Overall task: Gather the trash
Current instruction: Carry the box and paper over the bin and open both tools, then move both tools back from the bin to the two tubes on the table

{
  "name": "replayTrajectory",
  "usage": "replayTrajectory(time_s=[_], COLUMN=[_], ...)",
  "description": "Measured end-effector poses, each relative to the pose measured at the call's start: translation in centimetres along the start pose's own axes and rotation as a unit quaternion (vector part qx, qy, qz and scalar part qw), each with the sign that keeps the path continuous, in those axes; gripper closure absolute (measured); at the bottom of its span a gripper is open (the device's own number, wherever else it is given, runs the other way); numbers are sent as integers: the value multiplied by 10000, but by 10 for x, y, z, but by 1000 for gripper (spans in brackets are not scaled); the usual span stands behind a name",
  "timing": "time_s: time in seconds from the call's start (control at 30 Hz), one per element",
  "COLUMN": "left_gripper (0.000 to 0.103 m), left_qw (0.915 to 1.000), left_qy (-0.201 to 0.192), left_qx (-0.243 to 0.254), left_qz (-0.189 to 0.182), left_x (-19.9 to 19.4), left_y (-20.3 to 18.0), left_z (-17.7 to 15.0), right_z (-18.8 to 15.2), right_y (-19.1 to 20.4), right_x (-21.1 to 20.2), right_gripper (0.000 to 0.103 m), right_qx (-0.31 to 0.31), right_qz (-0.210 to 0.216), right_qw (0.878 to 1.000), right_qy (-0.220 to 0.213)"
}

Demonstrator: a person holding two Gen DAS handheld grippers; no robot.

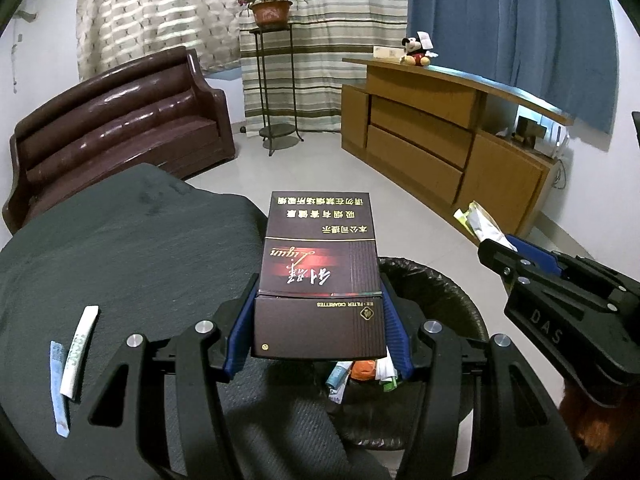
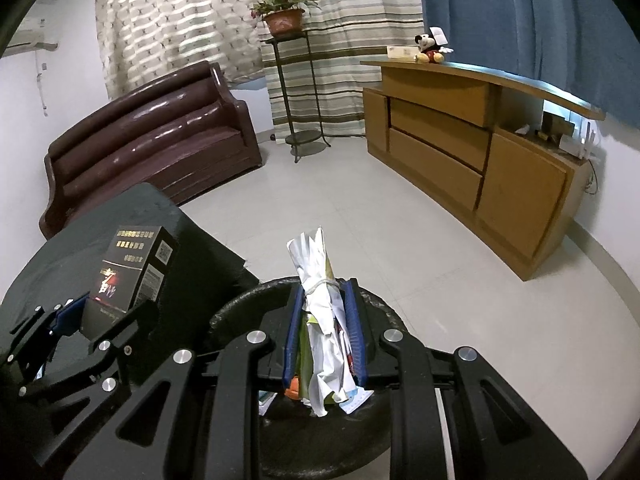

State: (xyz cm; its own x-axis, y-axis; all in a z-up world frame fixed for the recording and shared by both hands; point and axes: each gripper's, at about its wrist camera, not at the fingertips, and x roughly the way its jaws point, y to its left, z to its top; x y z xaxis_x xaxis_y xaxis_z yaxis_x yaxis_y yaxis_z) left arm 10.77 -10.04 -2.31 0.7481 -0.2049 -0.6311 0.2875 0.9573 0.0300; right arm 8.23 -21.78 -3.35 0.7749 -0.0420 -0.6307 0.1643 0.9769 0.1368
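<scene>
The left gripper pinches a cigarette box by its sides over the bin: light, stiff card, probably crushable. The right gripper squeezes crumpled paper, soft and springy, above the same bin.

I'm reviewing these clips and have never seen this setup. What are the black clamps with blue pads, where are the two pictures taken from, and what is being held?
These are two hand-held grippers, no robot arm; a person carries one in each hand. Each picture comes from a fisheye camera on one gripper, looking forward along its fingers.

The left gripper is shut on a dark brown cigarette box. The right gripper is shut on a crumpled bundle of white paper. Both are over a round bin lined with a black bag, which already holds colourful scraps.

On the dark grey cloth-covered table lie two narrow paper sachets, one white and one pale blue.
</scene>
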Motion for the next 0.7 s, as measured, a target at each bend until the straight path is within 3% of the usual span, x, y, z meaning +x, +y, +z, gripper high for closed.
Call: replayTrajectory(time_s=[0.27, 0.4, 0.5, 0.7], left_gripper=[49, 48, 41, 40], left_qw=[10000, 9999, 9999, 9999], left_qy=[90, 135, 158, 161], left_qx=[38, 38, 3, -2], left_qz=[2, 20, 26, 30], left_x=[7, 8, 9, 9], left_y=[-6, -6, -7, -7], left_z=[2, 1, 2, 2], right_z=[-2, -1, 0, 1], right_y=[-3, -6, -7, -7], right_x=[4, 3, 2, 1], right_gripper=[80, 67, 66, 64], right_qx=[25, 100, 107, 97], right_qz=[-67, -94, -108, -128], right_qw=[9999, 9999, 9999, 9999], right_qy=[74, 43, 15, -20])
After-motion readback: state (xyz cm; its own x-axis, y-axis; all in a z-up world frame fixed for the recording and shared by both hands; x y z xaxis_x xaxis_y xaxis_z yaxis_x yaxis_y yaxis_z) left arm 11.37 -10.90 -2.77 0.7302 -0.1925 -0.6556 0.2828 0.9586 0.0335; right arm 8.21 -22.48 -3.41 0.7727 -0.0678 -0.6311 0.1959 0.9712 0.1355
